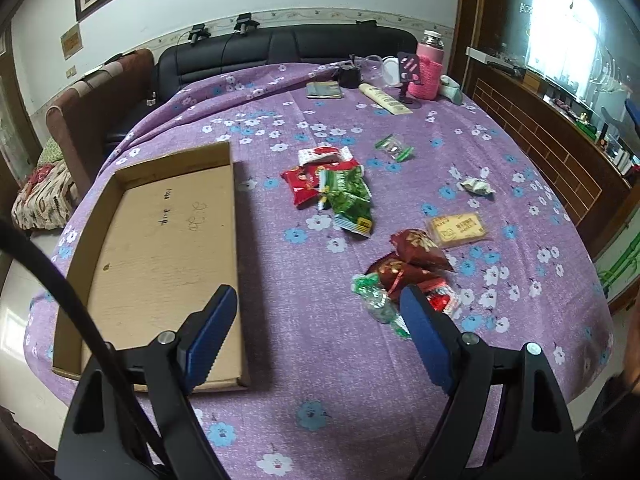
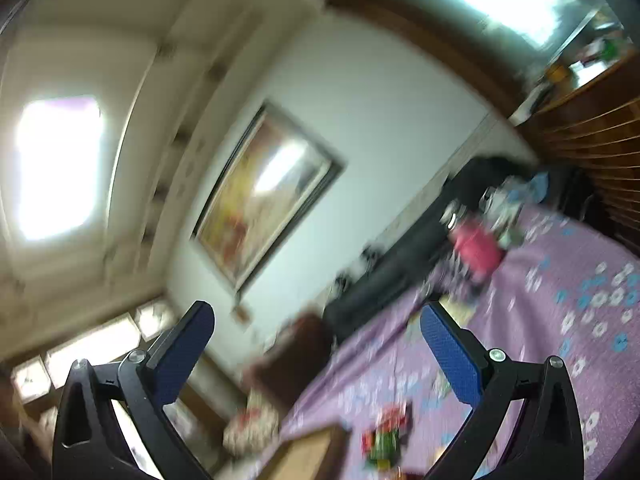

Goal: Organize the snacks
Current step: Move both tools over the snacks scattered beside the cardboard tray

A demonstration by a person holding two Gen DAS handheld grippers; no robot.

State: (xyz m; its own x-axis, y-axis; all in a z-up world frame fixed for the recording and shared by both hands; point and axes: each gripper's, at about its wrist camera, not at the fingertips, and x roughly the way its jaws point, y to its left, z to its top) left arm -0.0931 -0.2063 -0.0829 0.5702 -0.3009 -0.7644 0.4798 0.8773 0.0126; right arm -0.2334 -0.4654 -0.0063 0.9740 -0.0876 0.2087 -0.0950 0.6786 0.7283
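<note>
Left wrist view: my left gripper [image 1: 316,320] gaped wide, empty | snack pile [image 1: 404,276] lower right, cardboard tray [image 1: 160,240] left | right gripper [image 2: 316,334] wide, aimed at wall, farther.

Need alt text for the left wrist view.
The open left gripper hovers over a purple floral tablecloth. An empty cardboard tray lies left, with snack packets scattered right of it.
</note>
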